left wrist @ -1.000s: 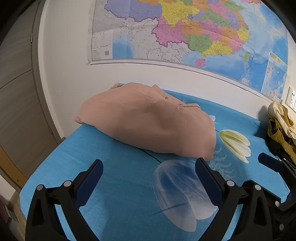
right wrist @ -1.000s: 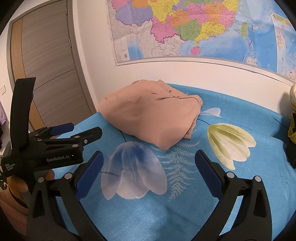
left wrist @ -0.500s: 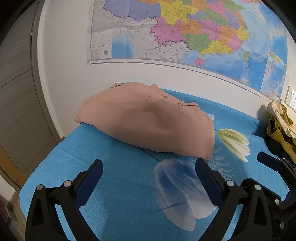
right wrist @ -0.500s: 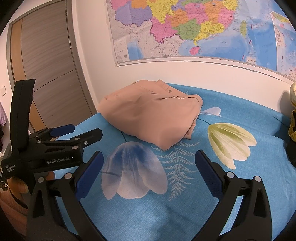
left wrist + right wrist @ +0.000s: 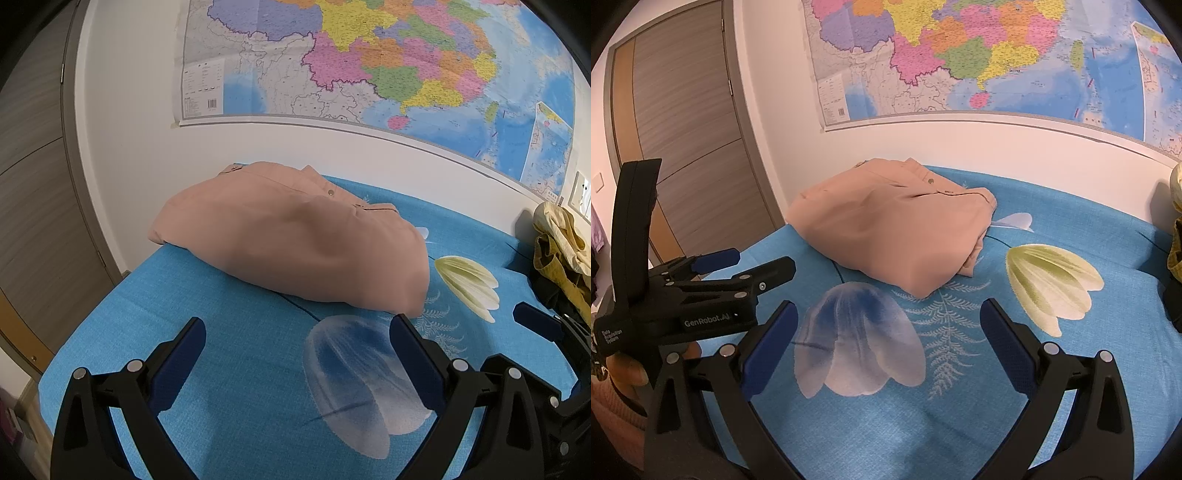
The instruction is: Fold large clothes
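Now, left wrist view: the left gripper [image 5: 295, 350] fills the lower frame, jaws spread wide with nothing between them.
Garment, left wrist view: a pink shirt [image 5: 295, 243] lies folded in a soft mound at mid-frame, on the blue floral bedspread [image 5: 236, 369] and close to the white wall; its left end overhangs the bed edge.
Right edge, left wrist view: a yellow heap of clothes [image 5: 557, 243] sits apart from the shirt.
Right wrist view: the right gripper [image 5: 888, 332] is likewise wide open and empty, low in the frame; the left gripper also shows at lower left, held by a hand [image 5: 628, 369].
Garment, right wrist view: the shirt sits upper centre, its stacked layers showing at the right-hand side.
Handling: likely light, limp fabric that slumps and slides on itself; not fragile.
Where to grip: I judge the layered corner nearest the grippers best, pinching all layers together so the fold stays intact.
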`<state>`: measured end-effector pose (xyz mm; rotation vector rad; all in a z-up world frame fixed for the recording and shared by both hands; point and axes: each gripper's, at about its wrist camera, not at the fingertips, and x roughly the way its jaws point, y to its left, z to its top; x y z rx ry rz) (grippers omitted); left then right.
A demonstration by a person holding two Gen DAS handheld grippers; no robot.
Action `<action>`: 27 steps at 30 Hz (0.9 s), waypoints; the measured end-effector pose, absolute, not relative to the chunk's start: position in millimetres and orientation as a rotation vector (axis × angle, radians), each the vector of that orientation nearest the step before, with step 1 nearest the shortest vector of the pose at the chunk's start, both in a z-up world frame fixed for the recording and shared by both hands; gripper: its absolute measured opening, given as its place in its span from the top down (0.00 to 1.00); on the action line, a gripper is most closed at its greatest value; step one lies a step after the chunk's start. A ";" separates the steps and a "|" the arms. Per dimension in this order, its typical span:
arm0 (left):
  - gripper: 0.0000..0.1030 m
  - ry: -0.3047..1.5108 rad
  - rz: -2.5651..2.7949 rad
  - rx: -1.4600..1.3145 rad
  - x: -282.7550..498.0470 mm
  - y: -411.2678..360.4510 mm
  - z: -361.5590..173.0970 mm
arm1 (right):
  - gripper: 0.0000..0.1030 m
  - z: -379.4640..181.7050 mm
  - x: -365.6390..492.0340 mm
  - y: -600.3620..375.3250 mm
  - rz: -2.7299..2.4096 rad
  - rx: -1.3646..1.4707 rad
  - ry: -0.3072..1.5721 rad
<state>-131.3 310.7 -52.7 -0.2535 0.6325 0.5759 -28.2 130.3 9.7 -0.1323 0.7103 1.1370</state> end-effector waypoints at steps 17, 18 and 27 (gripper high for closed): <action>0.07 0.637 0.572 -0.253 -131.0 308.7 -52.9 | 0.06 10.3 -31.9 132.4 1.128 -0.118 0.716; 0.07 0.637 0.572 -0.254 -131.0 308.8 -52.9 | 0.06 10.2 -31.2 132.2 1.128 -0.118 0.716; 0.07 0.641 0.572 -0.253 -129.8 308.8 -54.0 | 0.05 8.9 -32.1 132.3 1.128 -0.114 0.726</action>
